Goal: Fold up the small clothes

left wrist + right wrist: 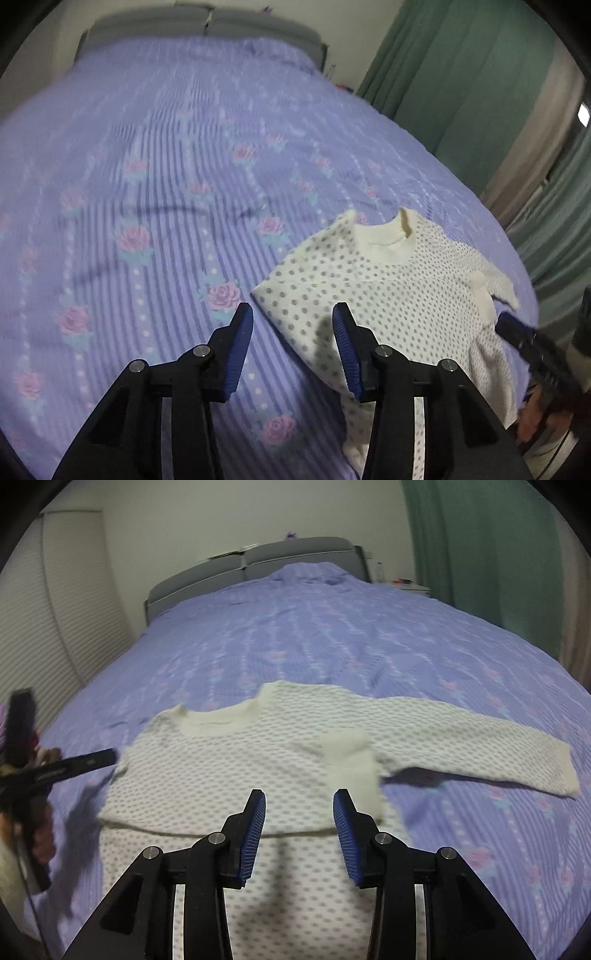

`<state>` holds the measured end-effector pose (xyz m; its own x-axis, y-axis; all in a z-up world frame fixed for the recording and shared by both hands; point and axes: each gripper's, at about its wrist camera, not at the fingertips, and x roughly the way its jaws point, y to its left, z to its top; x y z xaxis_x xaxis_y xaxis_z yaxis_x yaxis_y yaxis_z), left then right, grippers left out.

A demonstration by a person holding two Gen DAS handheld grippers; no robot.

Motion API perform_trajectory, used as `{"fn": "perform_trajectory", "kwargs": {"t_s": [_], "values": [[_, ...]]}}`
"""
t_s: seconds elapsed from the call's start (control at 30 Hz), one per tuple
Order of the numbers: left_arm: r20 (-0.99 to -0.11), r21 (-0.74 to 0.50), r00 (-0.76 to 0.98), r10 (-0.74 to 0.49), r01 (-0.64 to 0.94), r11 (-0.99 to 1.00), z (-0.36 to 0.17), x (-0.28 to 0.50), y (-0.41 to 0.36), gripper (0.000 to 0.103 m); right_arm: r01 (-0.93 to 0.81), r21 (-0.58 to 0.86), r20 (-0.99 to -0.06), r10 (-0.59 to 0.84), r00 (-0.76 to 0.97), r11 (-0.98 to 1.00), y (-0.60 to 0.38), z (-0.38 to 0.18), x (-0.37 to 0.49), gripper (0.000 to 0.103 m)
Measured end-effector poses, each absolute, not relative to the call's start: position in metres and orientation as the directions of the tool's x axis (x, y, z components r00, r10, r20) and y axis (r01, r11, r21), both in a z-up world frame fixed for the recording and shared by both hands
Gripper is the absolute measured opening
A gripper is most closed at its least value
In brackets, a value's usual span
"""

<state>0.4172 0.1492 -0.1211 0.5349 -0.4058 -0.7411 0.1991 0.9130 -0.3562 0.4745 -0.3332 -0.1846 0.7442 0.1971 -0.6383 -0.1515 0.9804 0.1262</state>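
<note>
My left gripper (292,314) hangs over the lilac striped bedspread with pink roses (147,184), blue-padded jaws spread wide, nothing between them. The small cream knit top with grey dots (369,288) lies flat on the bedspread to the right of that gap: its near-left folded edge sits just beyond my right-hand finger, and the cream ribbed collar (388,243) points to the far side. The other tool's dark finger pokes in at the right edge, just beside the top's right side.

Over on my right gripper (299,797), jaws wide too, holding nothing. Here the top (258,753) fills the near middle, directly under and ahead of the gap. A folded hem edge runs left to right just beyond my fingertips, with more dotted fabric lying below the jaws. One long sleeve (480,749) stretches out to the right, its cuff resting on the bedspread (332,635), well apart from my jaws. The grey padded headboard (258,561) stands at the far end, a green curtain (480,554) far right.
</note>
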Motion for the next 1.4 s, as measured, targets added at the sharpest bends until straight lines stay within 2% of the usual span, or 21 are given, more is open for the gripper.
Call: {"fn": "perform_trajectory", "kwargs": {"t_s": [0.23,0.27,0.3,0.37,0.47,0.6,0.7,0.87,0.97,1.1,1.3,1.4], "values": [[-0.701,-0.519,0.495,-0.514,0.141,0.843,-0.141,0.436,0.163,0.043,-0.221,0.121,-0.643,0.246,0.726,0.968,-0.309,-0.188,0.478,0.040],[-0.693,-0.531,0.496,-0.522,0.138,0.836,-0.142,0.437,0.163,0.037,-0.224,0.124,-0.647,0.250,0.720,0.967,-0.308,-0.189,0.479,0.040],[-0.690,-0.539,0.496,-0.527,0.134,0.831,-0.142,0.440,0.165,0.025,-0.226,0.129,-0.651,0.255,0.715,0.965,-0.306,-0.191,0.480,0.040],[-0.689,-0.547,0.491,-0.534,0.131,0.827,-0.142,0.443,0.166,0.014,-0.226,0.135,-0.655,0.258,0.710,0.965,-0.304,-0.192,0.482,0.040],[-0.683,-0.495,0.528,-0.504,0.172,0.852,-0.130,0.441,0.160,0.009,-0.229,0.139,-0.657,0.263,0.707,0.963,-0.302,-0.193,0.482,0.040],[-0.670,-0.376,0.595,-0.444,0.243,0.894,-0.107,0.442,0.147,0.008,-0.242,0.145,-0.658,0.276,0.701,0.960,-0.299,-0.195,0.484,0.040],[-0.696,-0.278,0.622,-0.359,0.228,0.933,-0.103,0.453,0.142,0.007,-0.252,0.141,-0.662,0.281,0.695,0.957,-0.295,-0.198,0.483,0.040],[-0.721,-0.256,0.620,-0.309,0.177,0.950,-0.100,0.458,0.155,0.008,-0.249,0.151,-0.681,0.284,0.675,0.956,-0.292,-0.205,0.483,0.040],[-0.693,-0.228,0.651,-0.309,0.208,0.951,-0.084,0.432,0.157,0.011,-0.245,0.157,-0.673,0.285,0.683,0.957,-0.295,-0.203,0.481,0.040],[-0.670,-0.091,0.700,-0.246,0.252,0.964,-0.074,0.372,0.148,0.019,-0.243,0.162,-0.656,0.288,0.697,0.956,-0.300,-0.197,0.475,0.040],[-0.679,0.060,0.705,-0.205,0.332,0.941,-0.092,0.312,0.116,0.022,-0.222,0.154,-0.644,0.268,0.716,0.963,-0.313,-0.191,0.468,0.040],[-0.672,0.076,0.708,-0.216,0.356,0.931,-0.101,0.301,0.099,0.022,-0.207,0.138,-0.646,0.246,0.723,0.969,-0.323,-0.189,0.463,0.040]]}}
